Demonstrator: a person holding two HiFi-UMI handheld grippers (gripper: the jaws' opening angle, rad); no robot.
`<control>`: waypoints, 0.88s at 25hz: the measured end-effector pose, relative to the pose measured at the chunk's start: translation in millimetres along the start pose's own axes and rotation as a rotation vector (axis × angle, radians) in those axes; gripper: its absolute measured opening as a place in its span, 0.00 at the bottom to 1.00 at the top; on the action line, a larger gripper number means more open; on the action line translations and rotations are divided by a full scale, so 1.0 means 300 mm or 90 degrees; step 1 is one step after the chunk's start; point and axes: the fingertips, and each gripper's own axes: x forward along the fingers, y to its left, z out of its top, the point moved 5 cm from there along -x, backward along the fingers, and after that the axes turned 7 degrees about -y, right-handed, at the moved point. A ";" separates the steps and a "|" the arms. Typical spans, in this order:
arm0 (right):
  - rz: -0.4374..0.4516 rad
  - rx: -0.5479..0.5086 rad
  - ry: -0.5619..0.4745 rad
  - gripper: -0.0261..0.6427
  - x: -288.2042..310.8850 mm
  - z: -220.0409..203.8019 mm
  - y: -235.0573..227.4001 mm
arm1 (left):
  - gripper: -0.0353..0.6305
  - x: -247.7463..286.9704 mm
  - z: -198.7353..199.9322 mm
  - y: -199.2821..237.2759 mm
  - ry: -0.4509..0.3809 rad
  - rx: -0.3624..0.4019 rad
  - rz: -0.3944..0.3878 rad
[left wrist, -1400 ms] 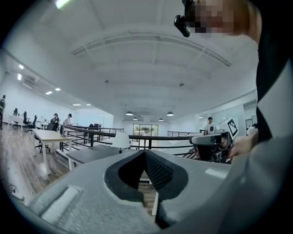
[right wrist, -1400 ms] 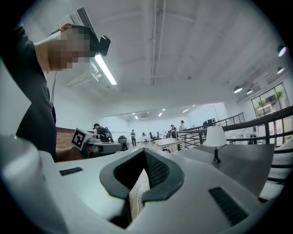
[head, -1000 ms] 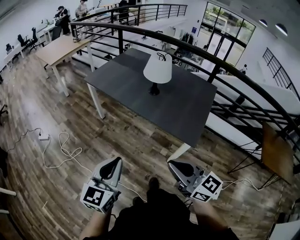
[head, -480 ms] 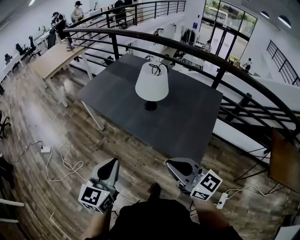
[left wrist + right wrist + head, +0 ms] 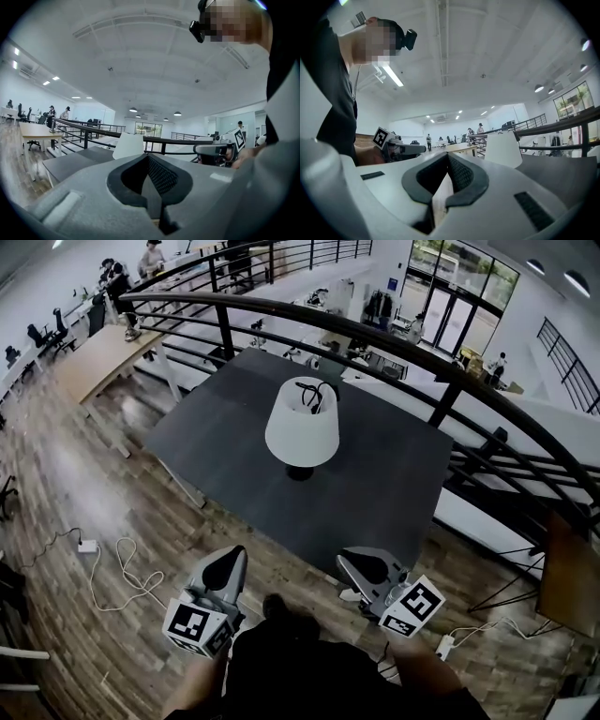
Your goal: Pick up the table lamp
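The table lamp (image 5: 301, 423) has a white shade and a black base, and it stands upright in the middle of a dark grey table (image 5: 384, 493). My left gripper (image 5: 228, 564) and right gripper (image 5: 352, 564) are held side by side over the wooden floor, short of the table's near edge. Both are shut and hold nothing. In the left gripper view the lamp (image 5: 128, 145) shows ahead, above the shut left gripper (image 5: 149, 161). In the right gripper view the lamp (image 5: 502, 149) lies ahead to the right of the shut right gripper (image 5: 449, 164).
A black railing (image 5: 375, 332) curves behind and beside the table. A white cable with a socket block (image 5: 87, 546) lies on the floor at left, and a power strip (image 5: 444, 645) at right. A light wooden desk (image 5: 94, 357) stands far left, with people seated beyond.
The table and lamp have come closer and lower in the head view as I moved toward them. Both grippers stayed shut, side by side in front of me.
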 end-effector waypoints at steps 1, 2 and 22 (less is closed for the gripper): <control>-0.006 0.001 0.003 0.05 0.019 -0.007 -0.018 | 0.06 0.024 -0.003 0.018 0.001 -0.003 -0.005; -0.010 0.000 0.005 0.05 0.042 -0.014 -0.036 | 0.06 0.049 -0.006 0.041 0.000 -0.003 -0.011; -0.169 0.003 0.052 0.05 0.423 -0.213 -0.299 | 0.06 0.447 -0.105 0.439 0.049 -0.006 -0.124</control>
